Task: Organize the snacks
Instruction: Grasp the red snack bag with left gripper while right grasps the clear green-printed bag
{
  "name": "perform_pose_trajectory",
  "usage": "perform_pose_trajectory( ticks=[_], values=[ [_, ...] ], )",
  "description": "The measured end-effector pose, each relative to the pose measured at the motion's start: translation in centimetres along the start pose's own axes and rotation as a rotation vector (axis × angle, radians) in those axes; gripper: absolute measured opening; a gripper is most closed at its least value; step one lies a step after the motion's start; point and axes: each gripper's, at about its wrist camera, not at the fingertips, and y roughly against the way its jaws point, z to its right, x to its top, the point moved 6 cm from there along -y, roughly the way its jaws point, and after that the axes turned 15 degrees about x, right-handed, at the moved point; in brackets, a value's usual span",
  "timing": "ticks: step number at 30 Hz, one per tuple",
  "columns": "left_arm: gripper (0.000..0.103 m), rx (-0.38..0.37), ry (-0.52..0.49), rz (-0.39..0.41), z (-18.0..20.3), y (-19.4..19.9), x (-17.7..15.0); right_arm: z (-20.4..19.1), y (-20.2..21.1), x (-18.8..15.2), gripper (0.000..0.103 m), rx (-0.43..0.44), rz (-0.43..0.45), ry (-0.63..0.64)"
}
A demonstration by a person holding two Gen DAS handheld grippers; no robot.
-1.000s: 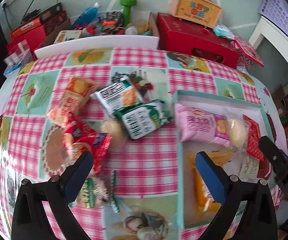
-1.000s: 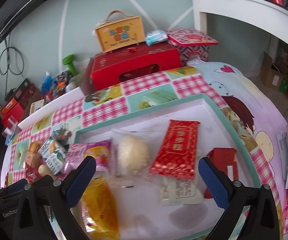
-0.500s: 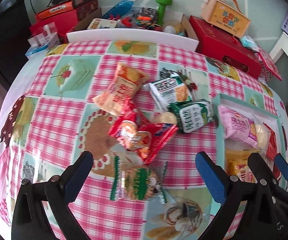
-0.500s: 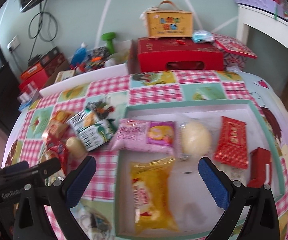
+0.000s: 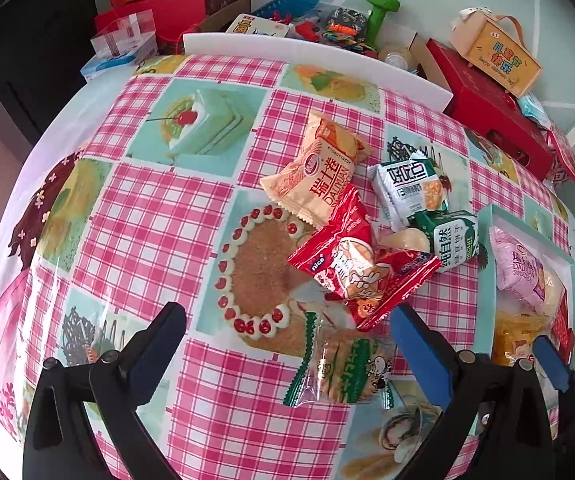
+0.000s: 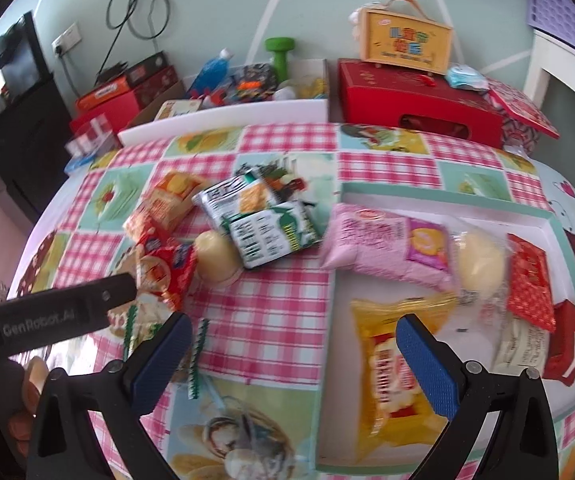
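My left gripper (image 5: 287, 334): spread wide with nothing between the pads, hovering over the tablecloth (image 5: 159, 224) just on my side of the snack pile.
My right gripper (image 6: 293, 346): also wide open and holding nothing, straddling the tray's (image 6: 447, 194) left wall; one pad is over the cloth, the other over the yellow pack (image 6: 395, 360).
Green-edged cracker pack (image 5: 341, 364): loose snack closest to my left gripper, flat on the cloth, left of the tray.
Red pack (image 5: 357, 266): just beyond the cracker pack, its corner overlapping it.
Orange pack (image 5: 319, 170): beyond the red pack and partly under it, farthest left of the tray.
Pale round bun (image 5: 405, 238): tucked between the red pack and the dark green pack (image 5: 449, 238).
Dark green pack: touching the tray's left wall from outside.
White-and-green pack (image 5: 409, 188): just beyond the dark green one, leaning on it.
Pink pack (image 6: 383, 246): mostly inside the tray, its left end lying over the left wall.
Yellow pack: inside the tray, near side, by the left wall.
Bun in clear wrap (image 6: 481, 262): inside the tray, right of the pink pack.
Red packet (image 6: 529, 282) and small red box (image 6: 565, 344): inside the tray, at its right end.
Red case (image 6: 415, 96): beyond the tray, off the cloth, with a yellow carry-box (image 6: 405, 40) on top.
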Motion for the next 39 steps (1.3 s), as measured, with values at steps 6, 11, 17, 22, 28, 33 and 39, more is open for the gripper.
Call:
perform_pose_trajectory(
  ticks=[6, 11, 17, 22, 28, 33, 39],
  values=[
    [0.102, -0.009, 0.018, -0.027, -0.5, -0.6, 0.0, -2.4, -1.9, -1.1, 0.103, 0.026, -0.052, 0.060],
    [0.102, 0.012, 0.033, -0.052, -1.7, -1.6, 0.1, -3.8, -3.3, -1.8, 0.103, 0.095, -0.084, 0.052],
    [0.102, 0.021, 0.089, -0.063, -3.3, -1.9, 0.3, -5.0, -4.7, -2.2, 0.103, 0.136, -0.098, 0.040],
    [0.102, 0.025, 0.118, -0.074, -4.4, -2.2, 0.2, -6.0, -6.3, -2.4, 0.103, 0.155, -0.126, 0.048],
    [0.102, 0.019, 0.113, -0.076, -4.6, -2.2, 0.1, -6.5, -8.0, -3.1, 0.103, 0.120, -0.179, 0.070],
    [0.102, 0.006, 0.108, -0.074, -4.1, -2.0, 0.2, -5.0, -7.5, -2.8, 0.103, 0.059, -0.162, 0.043],
    [0.102, -0.018, 0.098, -0.051, -3.5, -1.4, 0.6, -3.4, -7.2, -2.4, 0.099, 0.036, -0.147, -0.006]
  ],
)
